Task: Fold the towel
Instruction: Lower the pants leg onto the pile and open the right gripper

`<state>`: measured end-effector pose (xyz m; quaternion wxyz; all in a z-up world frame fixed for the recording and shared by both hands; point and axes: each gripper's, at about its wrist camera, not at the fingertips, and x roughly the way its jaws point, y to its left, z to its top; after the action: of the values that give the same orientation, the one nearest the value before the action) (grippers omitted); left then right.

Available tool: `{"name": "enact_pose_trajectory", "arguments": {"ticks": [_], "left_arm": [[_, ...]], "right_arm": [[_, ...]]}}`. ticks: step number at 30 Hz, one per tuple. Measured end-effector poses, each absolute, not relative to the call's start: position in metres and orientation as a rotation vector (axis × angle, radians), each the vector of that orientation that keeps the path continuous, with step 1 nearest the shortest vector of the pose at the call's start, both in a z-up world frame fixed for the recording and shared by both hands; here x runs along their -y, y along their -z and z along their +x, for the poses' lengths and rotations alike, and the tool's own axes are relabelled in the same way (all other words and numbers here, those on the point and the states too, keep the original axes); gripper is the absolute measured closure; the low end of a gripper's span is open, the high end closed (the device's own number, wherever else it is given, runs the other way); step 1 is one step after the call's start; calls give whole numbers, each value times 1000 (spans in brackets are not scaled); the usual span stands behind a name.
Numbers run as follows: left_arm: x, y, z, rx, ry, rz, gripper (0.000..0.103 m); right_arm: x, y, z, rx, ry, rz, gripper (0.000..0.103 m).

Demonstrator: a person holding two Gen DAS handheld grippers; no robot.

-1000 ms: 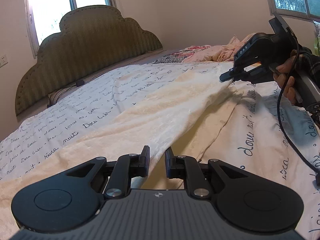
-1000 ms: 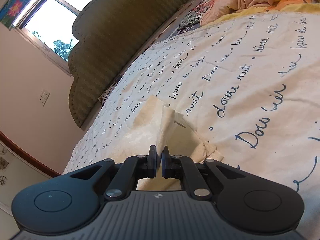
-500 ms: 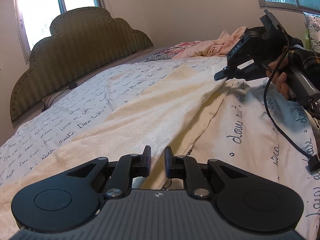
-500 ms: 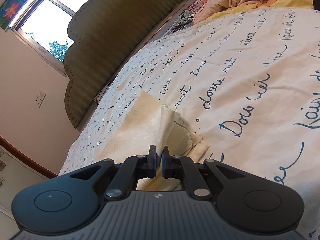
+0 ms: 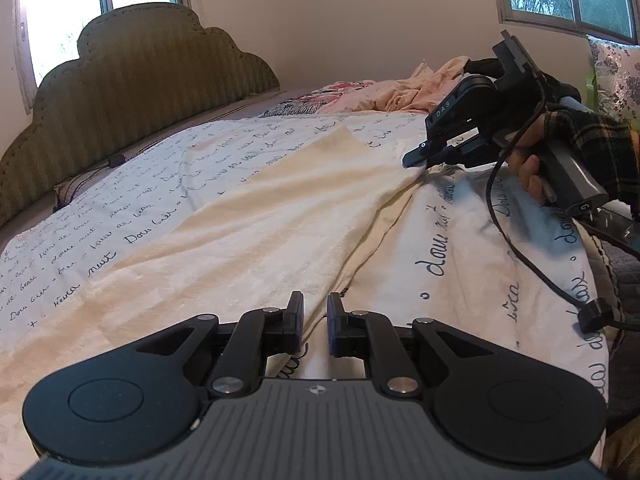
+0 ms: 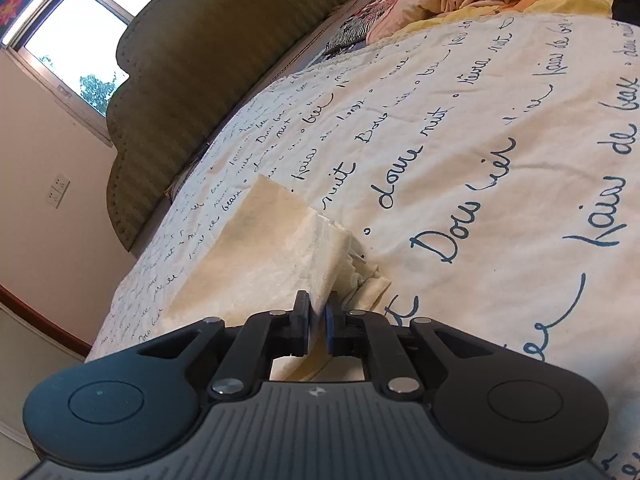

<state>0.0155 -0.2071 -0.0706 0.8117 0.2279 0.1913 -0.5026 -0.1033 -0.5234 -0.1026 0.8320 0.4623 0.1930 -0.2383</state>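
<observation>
Lying across the printed bedspread point(image 5: 460, 280), the cream towel point(image 5: 280, 208) spread toward the headboard point(image 5: 132, 92).
Right gripper point(image 6: 318, 316) was easing apart, towel edge between its jaws; left gripper point(image 5: 315, 320) stood narrow, empty.

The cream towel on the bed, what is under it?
Under the cream towel lies the white bedspread with blue handwriting, showing all around it. What the covered part looks like stays hidden.

The left gripper point(image 5: 315, 322) points slightly downward, its jaws parted by a narrow gap. The right gripper point(image 6: 318, 322) is opening, cloth between its jaws, and a hand point(image 5: 532, 168) in a plaid sleeve grasps its handle.
</observation>
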Motion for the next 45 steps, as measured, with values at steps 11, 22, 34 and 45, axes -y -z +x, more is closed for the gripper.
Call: {"name": "enact_pose_trajectory", "arguments": {"ticks": [11,22,34,45], "left_arm": [[174,34,39,-307,809,324,9],[168,69,84,-541,662,402,15],[162,61,74,-456,613,401,13],[167,78,66,-461,624,514,11]], "right_arm": [[482,50,-92,-364,567,649,93],[411,74,-21,-640,290,372,93],[402,67,-28,-639,268,313,93],[432,65,-62,-534,399,501,70]]}}
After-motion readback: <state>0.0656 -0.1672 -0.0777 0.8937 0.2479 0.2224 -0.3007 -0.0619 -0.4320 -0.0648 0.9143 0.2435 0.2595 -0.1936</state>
